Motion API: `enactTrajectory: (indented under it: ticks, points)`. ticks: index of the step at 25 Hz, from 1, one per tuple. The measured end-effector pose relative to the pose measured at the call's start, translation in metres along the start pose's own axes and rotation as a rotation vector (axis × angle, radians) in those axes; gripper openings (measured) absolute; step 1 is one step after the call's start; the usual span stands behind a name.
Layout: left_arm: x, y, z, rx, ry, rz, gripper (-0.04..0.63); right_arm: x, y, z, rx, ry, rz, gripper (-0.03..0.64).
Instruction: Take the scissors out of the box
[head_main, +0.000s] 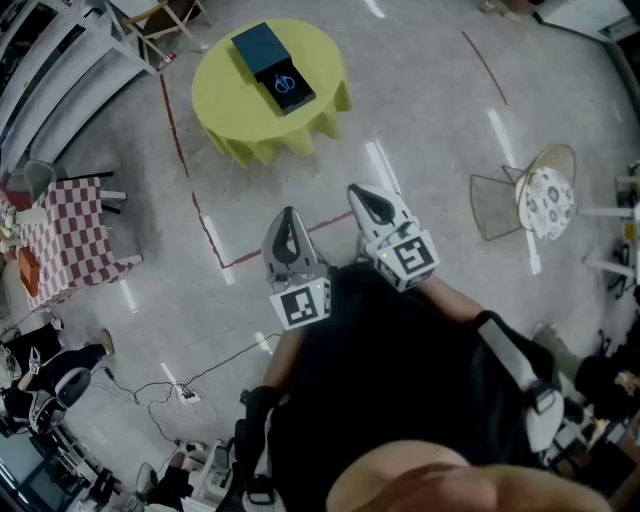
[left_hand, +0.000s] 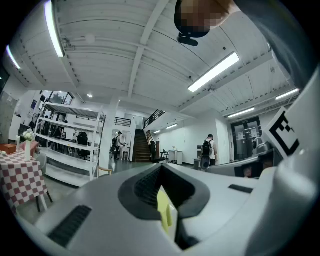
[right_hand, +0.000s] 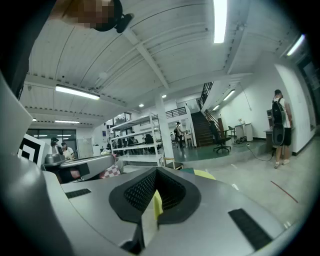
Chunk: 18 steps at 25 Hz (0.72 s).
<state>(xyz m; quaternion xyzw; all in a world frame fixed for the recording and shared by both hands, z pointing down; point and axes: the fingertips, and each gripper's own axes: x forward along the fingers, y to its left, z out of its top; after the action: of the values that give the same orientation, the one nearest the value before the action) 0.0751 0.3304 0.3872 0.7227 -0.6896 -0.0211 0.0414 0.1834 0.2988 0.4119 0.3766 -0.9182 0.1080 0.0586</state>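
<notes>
Ahead, apparently clear floor (head_main: 425, 105) to table (head_main: 222, 80) edge; left tool (head_main: 288, 216), right tool (head_main: 362, 193) pressed together.

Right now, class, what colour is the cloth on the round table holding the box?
The cloth is yellow-green; the head view shows it best.

Open floor (head_main: 290, 195) before yellow table (head_main: 225, 95)

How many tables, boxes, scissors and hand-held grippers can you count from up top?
Tables: 2, yellow round table and checkered table
Box: 1
Scissors: 1 pair, in the box
Hand-held grippers: 2, left hand-held gripper and right hand-held gripper
Total: 6
</notes>
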Motion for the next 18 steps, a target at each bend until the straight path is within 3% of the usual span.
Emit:
enactTrajectory:
  ticks: [10, 18]
  points:
    - [-0.002, 0.010, -0.004, -0.012, 0.005, -0.010, -0.003, 0.005, 0.000, -0.005, -0.017, -0.028, -0.019, -0.002]
    - [-0.012, 0.038, -0.001, -0.019, 0.004, -0.024, -0.003, 0.020, 0.031, 0.002, 0.015, -0.019, -0.027, -0.002]
